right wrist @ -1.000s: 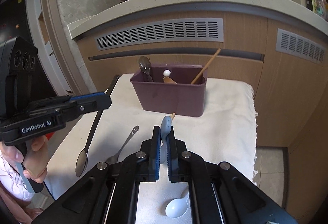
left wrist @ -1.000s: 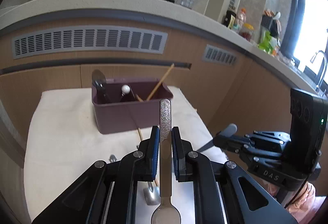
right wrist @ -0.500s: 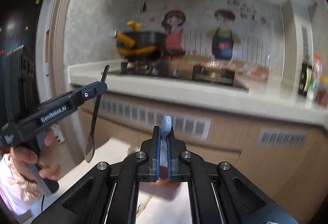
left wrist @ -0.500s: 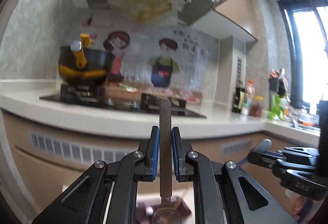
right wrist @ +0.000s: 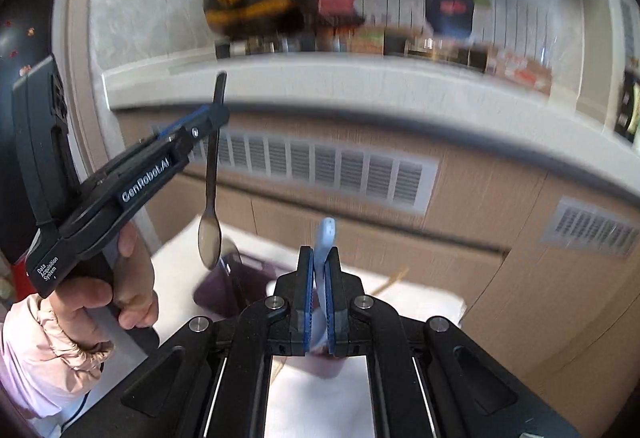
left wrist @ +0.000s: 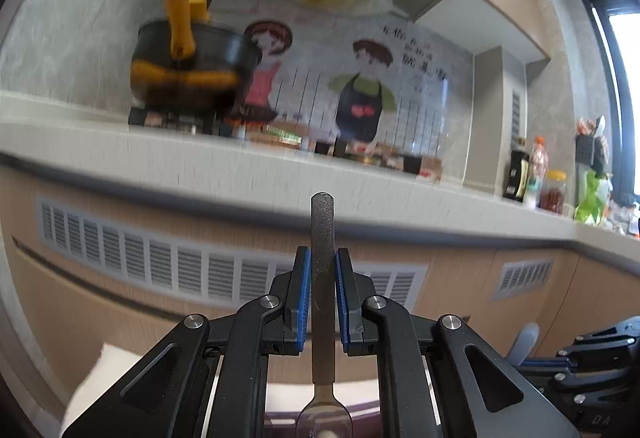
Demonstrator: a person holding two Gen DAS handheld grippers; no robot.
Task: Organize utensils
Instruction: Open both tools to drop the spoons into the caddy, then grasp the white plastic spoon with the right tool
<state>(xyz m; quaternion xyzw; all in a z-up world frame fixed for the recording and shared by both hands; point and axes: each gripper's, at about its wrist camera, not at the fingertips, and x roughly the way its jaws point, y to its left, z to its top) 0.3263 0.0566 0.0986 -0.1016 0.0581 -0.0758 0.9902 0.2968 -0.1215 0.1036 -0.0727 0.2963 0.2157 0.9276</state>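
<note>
left gripper clamps metal spoon, hanging upright, bowl just above purple bin; right gripper clamps pale spoon; left nearer

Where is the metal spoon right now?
In the right wrist view the metal spoon hangs bowl-down at left, clamped in the left tool, above the purple container on the white cloth.

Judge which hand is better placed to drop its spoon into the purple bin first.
Left, probably. Seen from the right wrist, the left gripper dangles its metal spoon bowl-down right over the purple bin. The right gripper holds its pale spoon nearer the camera.
</note>
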